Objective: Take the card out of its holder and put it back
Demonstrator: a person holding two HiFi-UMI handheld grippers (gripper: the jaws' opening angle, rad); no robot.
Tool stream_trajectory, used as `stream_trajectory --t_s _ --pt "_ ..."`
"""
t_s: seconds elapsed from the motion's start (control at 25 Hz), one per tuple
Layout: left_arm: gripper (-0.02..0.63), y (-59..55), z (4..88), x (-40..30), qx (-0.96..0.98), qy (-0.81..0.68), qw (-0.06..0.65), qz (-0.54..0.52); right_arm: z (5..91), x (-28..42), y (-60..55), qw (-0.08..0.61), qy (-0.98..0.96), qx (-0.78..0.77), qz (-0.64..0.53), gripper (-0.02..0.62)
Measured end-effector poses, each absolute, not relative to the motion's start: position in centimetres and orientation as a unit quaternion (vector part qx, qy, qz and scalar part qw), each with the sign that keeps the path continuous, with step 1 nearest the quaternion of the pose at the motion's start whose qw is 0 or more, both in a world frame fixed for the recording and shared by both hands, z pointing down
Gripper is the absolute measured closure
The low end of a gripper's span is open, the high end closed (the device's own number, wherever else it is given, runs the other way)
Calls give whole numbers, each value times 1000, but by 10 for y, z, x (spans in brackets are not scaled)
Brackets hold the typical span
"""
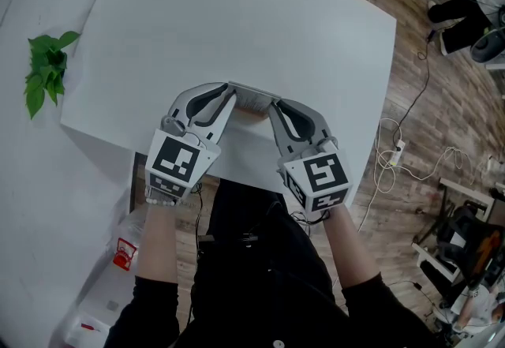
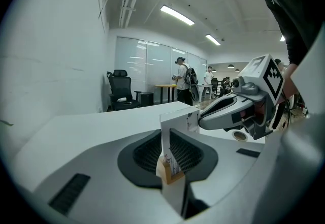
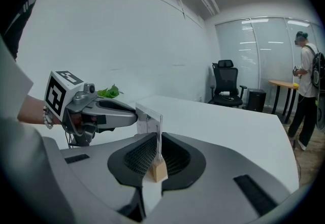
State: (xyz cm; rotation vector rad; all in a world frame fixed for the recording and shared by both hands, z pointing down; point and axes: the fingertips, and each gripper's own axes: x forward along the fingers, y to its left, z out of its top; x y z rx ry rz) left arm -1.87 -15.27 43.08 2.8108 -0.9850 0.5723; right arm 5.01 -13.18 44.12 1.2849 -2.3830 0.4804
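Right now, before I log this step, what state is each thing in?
card: upright, seated in its holder.
holder: upright, wooden base down, card inside.
left claw: shut on the card's end.
right claw: shut on the holder's other end.

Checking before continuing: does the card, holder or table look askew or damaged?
Nothing stands out. The white card stands upright in its wooden-based clear holder at the white table's edge, left gripper and right gripper clamping its ends.
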Motion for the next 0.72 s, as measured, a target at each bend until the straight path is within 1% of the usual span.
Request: stream_trajectory --t_s 0.72 --pt "549 -149 415 -21 924 -330 51 186 426 49 -130 193 -854 454 164 534"
